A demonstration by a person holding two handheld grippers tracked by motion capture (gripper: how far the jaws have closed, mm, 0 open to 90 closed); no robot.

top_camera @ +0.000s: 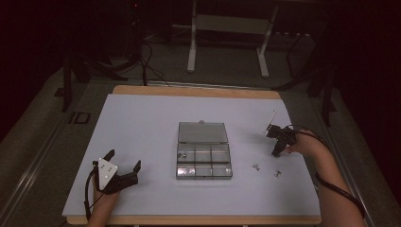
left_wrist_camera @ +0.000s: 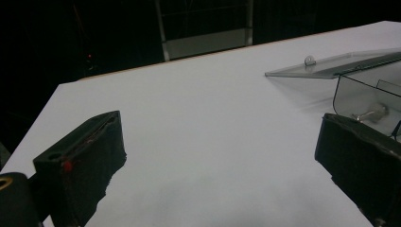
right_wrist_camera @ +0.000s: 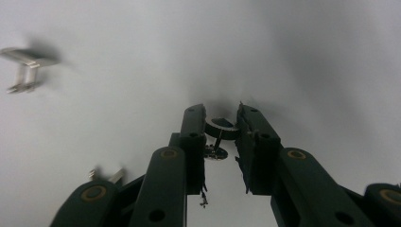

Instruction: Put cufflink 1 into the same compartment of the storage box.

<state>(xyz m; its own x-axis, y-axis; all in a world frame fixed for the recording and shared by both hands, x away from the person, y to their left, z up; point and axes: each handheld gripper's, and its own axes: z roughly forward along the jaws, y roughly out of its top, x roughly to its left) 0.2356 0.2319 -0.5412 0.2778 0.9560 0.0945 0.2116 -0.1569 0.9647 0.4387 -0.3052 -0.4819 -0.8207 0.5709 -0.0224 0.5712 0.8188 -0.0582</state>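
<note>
Between jaws of right hand-held gripper (right_wrist_camera: 222, 130): small silver cufflink (right_wrist_camera: 218, 137), round-headed, apparently clamped; left hand-held gripper (top_camera: 124, 161) spread, empty.

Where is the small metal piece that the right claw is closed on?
In the right gripper view the metal piece sits between the right claw tips at the white table, right of the open clear box.

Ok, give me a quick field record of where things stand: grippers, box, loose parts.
right gripper: shut on a small metal piece, tips down at the table
left gripper: open, holding nothing, resting near the table's front left
box: clear, compartmented, at table centre, lid open, folded back
loose pieces: two on the table right of the box
</note>
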